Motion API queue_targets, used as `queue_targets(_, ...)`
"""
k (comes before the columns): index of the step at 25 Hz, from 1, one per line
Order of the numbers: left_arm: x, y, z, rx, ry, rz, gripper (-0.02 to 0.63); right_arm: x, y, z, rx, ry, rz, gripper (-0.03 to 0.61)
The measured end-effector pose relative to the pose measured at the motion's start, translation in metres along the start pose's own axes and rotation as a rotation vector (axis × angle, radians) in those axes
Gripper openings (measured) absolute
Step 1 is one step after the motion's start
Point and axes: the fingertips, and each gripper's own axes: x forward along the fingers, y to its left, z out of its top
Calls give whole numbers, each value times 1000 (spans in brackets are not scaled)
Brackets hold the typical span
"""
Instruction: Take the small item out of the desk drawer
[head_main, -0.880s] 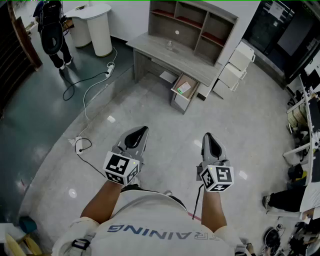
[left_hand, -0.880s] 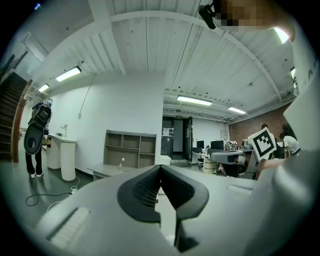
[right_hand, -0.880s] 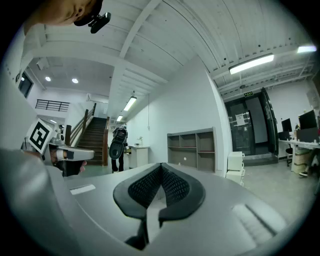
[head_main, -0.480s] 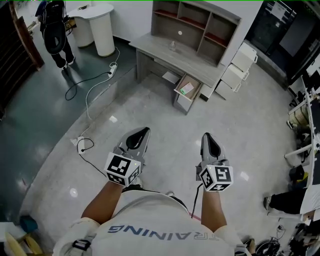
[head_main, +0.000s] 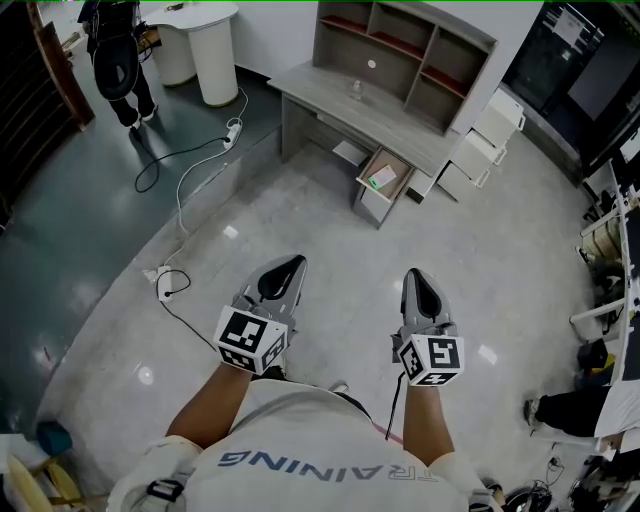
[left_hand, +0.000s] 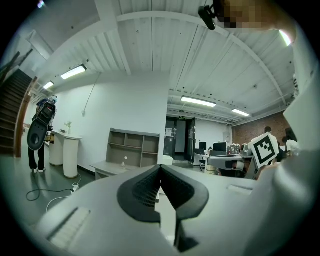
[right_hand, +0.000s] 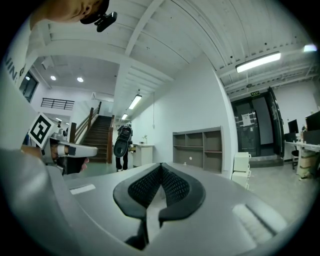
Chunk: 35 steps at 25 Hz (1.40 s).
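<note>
A grey desk (head_main: 365, 112) with a shelf unit on top stands far ahead across the floor. Its drawer (head_main: 386, 180) is pulled out, with a small green-and-white item (head_main: 380, 181) lying inside. My left gripper (head_main: 287, 267) and right gripper (head_main: 415, 280) are held level in front of me, far short of the desk. Both are shut with nothing between their jaws. In the left gripper view the desk (left_hand: 107, 169) shows beyond the shut left gripper (left_hand: 160, 168). The right gripper view shows the shelf unit (right_hand: 197, 148) past the shut right gripper (right_hand: 161, 166).
A white cable with a power strip (head_main: 165, 282) trails over the floor at left. White drawer units (head_main: 484, 140) stand right of the desk. A person (head_main: 115, 55) stands by a white round counter (head_main: 205, 45) at the far left. Office clutter lines the right edge.
The desk and drawer have shifted slightly right and down in the head view as I walk toward them. Both grippers keep their pose, shut.
</note>
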Motion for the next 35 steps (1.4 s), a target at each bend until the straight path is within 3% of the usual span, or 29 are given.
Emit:
queue_targets(5, 1, 24, -4, 9, 16, -28, 2, 22, 22, -2, 41, -6, 31, 14)
queue_targets(12, 1, 92, -10, -6, 23, -62, 2, 68, 57, -14, 112, -14, -5, 13)
queue_targets(16, 11, 110, -12, -20, 32, -85, 2, 86, 67, -22, 129, 18, -15, 14)
queue_targets(28, 78, 162, -14, -22, 46, -56, 2, 174, 39, -24, 142, 42, 23, 14)
queue_targets(35, 150, 187, -2, 3, 63, -30, 2, 236, -17, -17, 143, 41, -6, 14)
